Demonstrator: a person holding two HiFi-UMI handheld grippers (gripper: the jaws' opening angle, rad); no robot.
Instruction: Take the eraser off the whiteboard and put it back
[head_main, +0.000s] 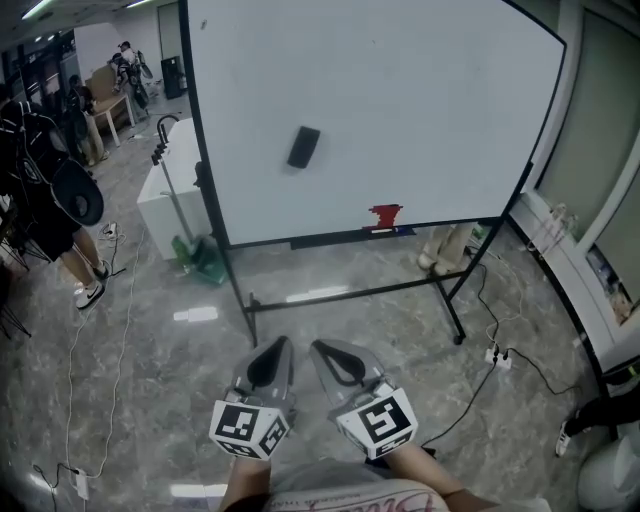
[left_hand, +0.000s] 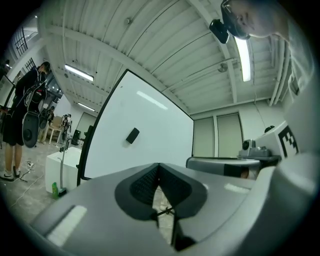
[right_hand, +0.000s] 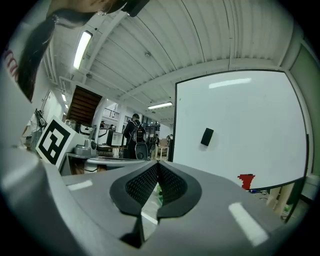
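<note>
**Approach stage, eraser not yet reached.** The eraser (head_main: 303, 147), a small dark oblong block, clings slightly tilted to the face of the whiteboard (head_main: 420, 110). It sits left of the board's centre and about mid-height, well above the red object (head_main: 385, 214) resting at the lower edge. Nothing else is fixed near it.

The left tongs (head_main: 275, 360) and the right tongs (head_main: 338, 362) are held side by side low in the head view, over the marble floor (head_main: 150, 340) and well apart from the board. Each gripper view shows its ribbed pads meeting at the tips with nothing between them, so both tongs are closed and empty. Both point roughly level towards the board, and the eraser appears ahead in the left gripper view (left_hand: 132, 135) and in the right gripper view (right_hand: 207, 136).

**Handling, as judged.**
- The eraser is probably light, with a stiff body and a soft wiping face against the board. It likely stays up by a weak magnet.
- The best hold appears to be across its two long edges, near mid-length, after the tongs have been opened wider than the block.
- A straight pull off the surface should free it; sliding risks smearing.
- To put it back, it should be pressed flat to the board before release.
- The board stands on a slender black frame (head_main: 350, 293) and may give under a firm push.
</note>
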